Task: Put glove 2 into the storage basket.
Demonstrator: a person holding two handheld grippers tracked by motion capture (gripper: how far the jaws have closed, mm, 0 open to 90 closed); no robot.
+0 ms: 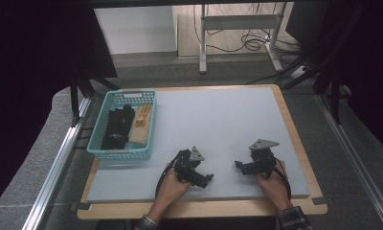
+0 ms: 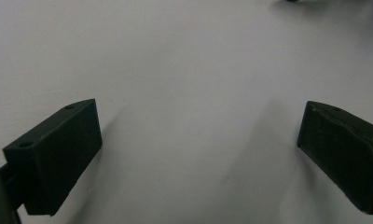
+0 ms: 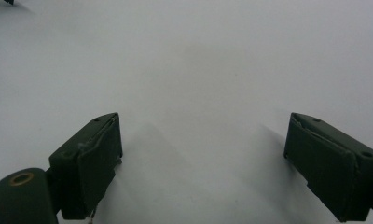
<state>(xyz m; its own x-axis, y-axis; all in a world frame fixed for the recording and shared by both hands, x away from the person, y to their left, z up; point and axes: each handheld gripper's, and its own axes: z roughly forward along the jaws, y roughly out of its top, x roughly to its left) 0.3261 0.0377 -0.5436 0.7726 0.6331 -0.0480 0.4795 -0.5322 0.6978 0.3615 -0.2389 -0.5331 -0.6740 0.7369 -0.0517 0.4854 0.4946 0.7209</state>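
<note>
Seen from the high view, a person's two hands rest at the near edge of a wooden-rimmed bench [image 1: 295, 125] covered with a pale grey mat [image 1: 218, 124]. The left tongs [image 1: 206, 178] and the right tongs [image 1: 238, 166] lie low over the mat, near each other and pointing inward, each topped by a grey three-cornered plate. A turquoise plastic basket [image 1: 114, 152] stands at the bench's far-left corner, well apart from both hands; inside it lie a black bundle [image 1: 117, 128] and, beside it, a tan object [image 1: 140, 125] whose nature cannot be told. Checked sleeves show at the bottom edge. Beyond the bench, grey carpet, a white table frame [image 1: 237, 21] with trailing cables and dark curtains on both sides close off the room; metal rails run along either side of the bench.

In the left gripper view, the left tongs [image 2: 198, 140] stand wide apart over bare, smooth grey mat, holding nothing, their shadows falling on the surface.

In the right gripper view, the right tongs [image 3: 202, 158] are likewise spread wide over the same plain mat, with nothing between them.
</note>
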